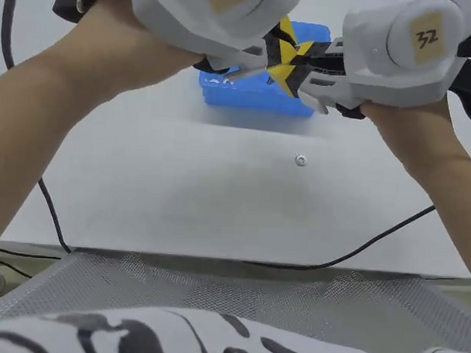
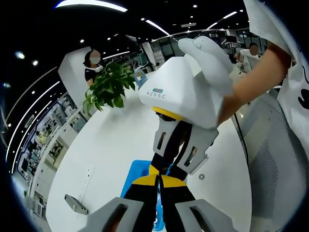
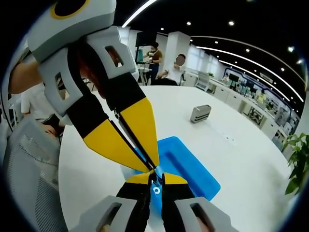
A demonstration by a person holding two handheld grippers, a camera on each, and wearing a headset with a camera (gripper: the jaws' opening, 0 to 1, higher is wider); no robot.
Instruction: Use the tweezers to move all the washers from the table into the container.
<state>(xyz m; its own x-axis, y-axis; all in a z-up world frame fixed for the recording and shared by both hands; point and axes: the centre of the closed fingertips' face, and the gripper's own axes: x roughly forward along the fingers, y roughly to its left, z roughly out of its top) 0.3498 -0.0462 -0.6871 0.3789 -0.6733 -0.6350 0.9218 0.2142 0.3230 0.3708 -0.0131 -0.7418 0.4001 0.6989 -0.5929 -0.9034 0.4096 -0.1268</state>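
My two grippers meet tip to tip above the blue container (image 1: 258, 96). The left gripper (image 1: 285, 50) reaches in from the left, shut on the thin dark tweezers (image 3: 131, 141) that run between its yellow jaws. The right gripper (image 1: 295, 74) comes from the right, its jaws closed around the tweezers' tips. In the right gripper view a small washer (image 3: 156, 189) shows in the narrow gap at the right gripper (image 3: 155, 178), with the container (image 3: 188, 164) behind. One washer (image 1: 300, 159) lies on the white table (image 1: 181, 190) in front of the container, and the left gripper view shows this washer (image 2: 201, 177) too.
A black cable (image 1: 372, 243) crosses the table's near right part and another hangs off its left edge. A grey mesh surface (image 1: 216, 292) lies below the near edge. A small silver device (image 3: 200, 113) stands farther back, and a potted plant (image 2: 108, 89) beyond the table.
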